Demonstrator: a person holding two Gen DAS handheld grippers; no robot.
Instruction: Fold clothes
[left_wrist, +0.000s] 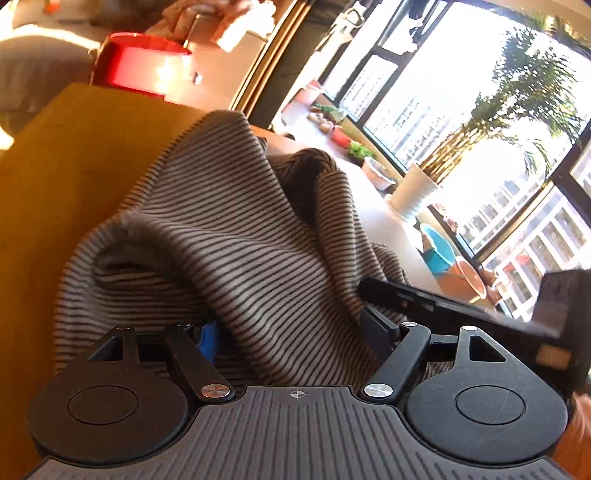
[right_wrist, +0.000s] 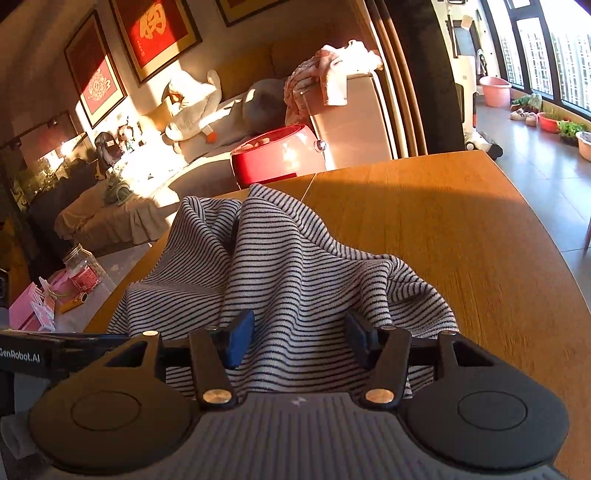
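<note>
A grey garment with thin dark stripes (left_wrist: 236, 236) lies bunched on a wooden table (left_wrist: 66, 177). It shows in the right wrist view (right_wrist: 295, 266) too, draped over the table (right_wrist: 443, 229). My left gripper (left_wrist: 291, 328) has its jaws spread wide with cloth lying between and over them. My right gripper (right_wrist: 299, 332) is also spread wide with striped cloth bunched between the blue pads (right_wrist: 240, 339). Neither pair of pads presses together. The right gripper's body (left_wrist: 480, 310) shows at the right of the left wrist view.
A red round container (right_wrist: 277, 155) stands beyond the table's far edge. A sofa with a plush toy (right_wrist: 192, 107) and a cabinet with pink cloth (right_wrist: 332, 74) are behind. Plant pots and basins (left_wrist: 413, 192) line the windows. A jar (right_wrist: 83, 269) stands lower left.
</note>
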